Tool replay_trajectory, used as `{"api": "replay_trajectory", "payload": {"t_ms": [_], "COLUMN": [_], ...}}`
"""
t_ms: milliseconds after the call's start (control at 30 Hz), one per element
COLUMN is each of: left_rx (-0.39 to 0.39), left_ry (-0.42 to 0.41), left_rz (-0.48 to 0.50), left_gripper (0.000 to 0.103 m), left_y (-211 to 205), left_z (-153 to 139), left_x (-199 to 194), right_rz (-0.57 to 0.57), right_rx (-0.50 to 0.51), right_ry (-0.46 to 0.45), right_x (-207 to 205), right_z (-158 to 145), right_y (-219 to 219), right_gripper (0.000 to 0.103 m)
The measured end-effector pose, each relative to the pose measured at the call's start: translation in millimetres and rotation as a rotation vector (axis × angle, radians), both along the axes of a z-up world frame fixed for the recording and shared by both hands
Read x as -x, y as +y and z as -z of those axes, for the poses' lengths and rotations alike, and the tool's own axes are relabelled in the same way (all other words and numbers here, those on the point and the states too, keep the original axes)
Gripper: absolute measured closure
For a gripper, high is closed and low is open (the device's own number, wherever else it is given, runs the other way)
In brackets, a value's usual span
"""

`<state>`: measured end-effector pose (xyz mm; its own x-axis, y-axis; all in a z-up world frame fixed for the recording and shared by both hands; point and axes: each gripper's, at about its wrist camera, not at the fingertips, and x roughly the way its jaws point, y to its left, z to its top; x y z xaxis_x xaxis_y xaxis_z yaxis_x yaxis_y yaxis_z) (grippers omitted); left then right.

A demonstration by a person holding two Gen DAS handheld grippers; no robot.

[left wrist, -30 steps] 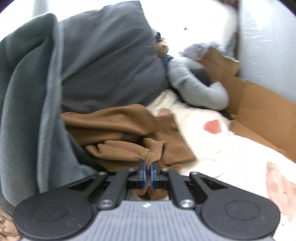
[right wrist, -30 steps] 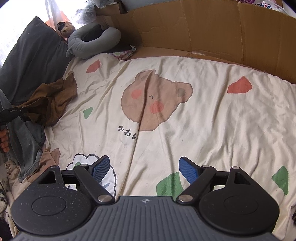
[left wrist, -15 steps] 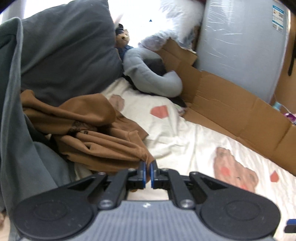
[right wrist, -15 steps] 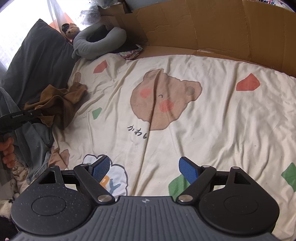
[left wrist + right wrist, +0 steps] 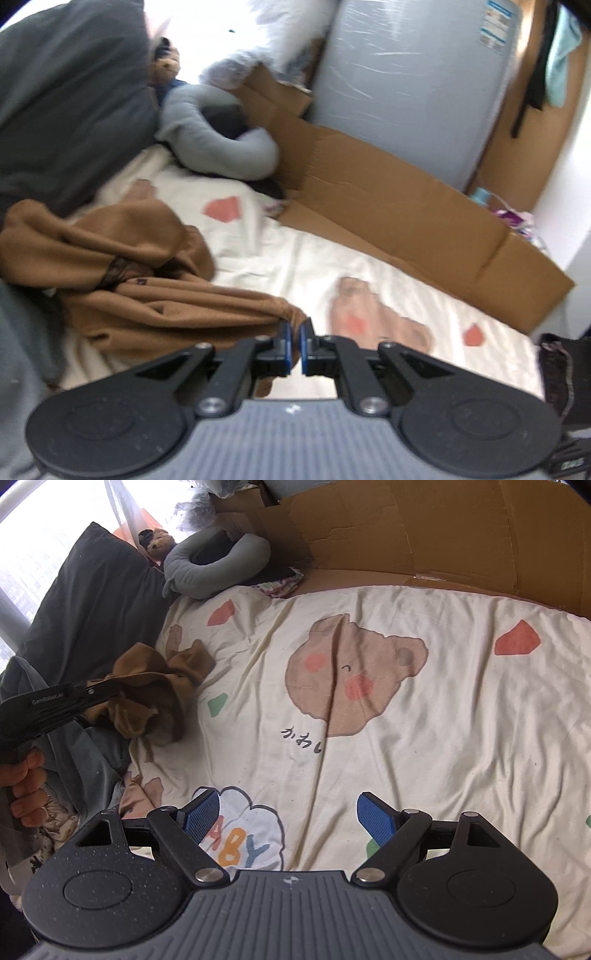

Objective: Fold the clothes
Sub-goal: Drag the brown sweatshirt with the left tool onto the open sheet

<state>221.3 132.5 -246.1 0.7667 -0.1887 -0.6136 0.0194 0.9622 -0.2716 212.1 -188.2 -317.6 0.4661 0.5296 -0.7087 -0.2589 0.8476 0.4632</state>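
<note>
I have the left gripper [image 5: 294,338] clenched on a bunched edge of the brown garment [image 5: 122,266], the blue pads pinching a small knot of cloth. The rest of it trails away in a crumpled heap at the left edge of the bed, against the dark grey pillow [image 5: 92,602]. From the right wrist view the same garment [image 5: 155,690] sits rumpled beside the pillow, with the left gripper [image 5: 99,690] reaching in from the side and my hand [image 5: 24,786] on its handle below.

My right gripper [image 5: 286,818] stands wide apart with nothing between the pads, hovering over the near edge of the printed bedsheet [image 5: 461,720].

As for progress, I judge the folding has barely begun. The garment is not spread out, no crease has been laid, and I see no folded stack anywhere on the bed. The middle of the bedsheet is bare, so what seems left is to bring the garment onto it, open it flat with both grippers, then fold it. More grey clothing [image 5: 85,746] lies heaped at the left edge, probably waiting its turn.

On writing, the side of the left gripper reads "GenRobot.AI". The bedsheet carries the letters "ABY" on a cloud patch [image 5: 240,830], likely "BABY" with the first letter hidden by my pad, and a few handwritten Japanese characters [image 5: 301,740] under the bear face [image 5: 354,675]. A label [image 5: 496,22] on the wrapped grey mattress [image 5: 406,92] is too blurred to read.
</note>
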Motion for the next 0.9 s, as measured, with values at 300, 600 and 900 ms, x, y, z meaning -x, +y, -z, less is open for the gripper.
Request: {"api": "replay_trajectory", "payload": {"t_ms": [300, 600, 900], "left_rx": [0.097, 0.149, 0.125], "left_ry": [0.042, 0.065, 0.152], "left_rz": [0.142, 0.267, 0.310], "left_gripper": [0.099, 0.099, 0.088], "left_y": [-56.6, -101.7, -120.0], "left_z": [5.6, 9.8, 22.4], "left_x": [-5.0, 0.4, -3.9], "right_rz": [0.005, 0.006, 0.064], "right_rx": [-0.038, -0.064, -0.074], "right_ry": [-0.009, -0.016, 0.016], "right_x": [1.7, 4.3, 6.5], "right_z": [-1.3, -0.2, 11.2], "right_y": [-2.0, -5.8, -17.2], "right_gripper": [0.027, 0.032, 0.036]}}
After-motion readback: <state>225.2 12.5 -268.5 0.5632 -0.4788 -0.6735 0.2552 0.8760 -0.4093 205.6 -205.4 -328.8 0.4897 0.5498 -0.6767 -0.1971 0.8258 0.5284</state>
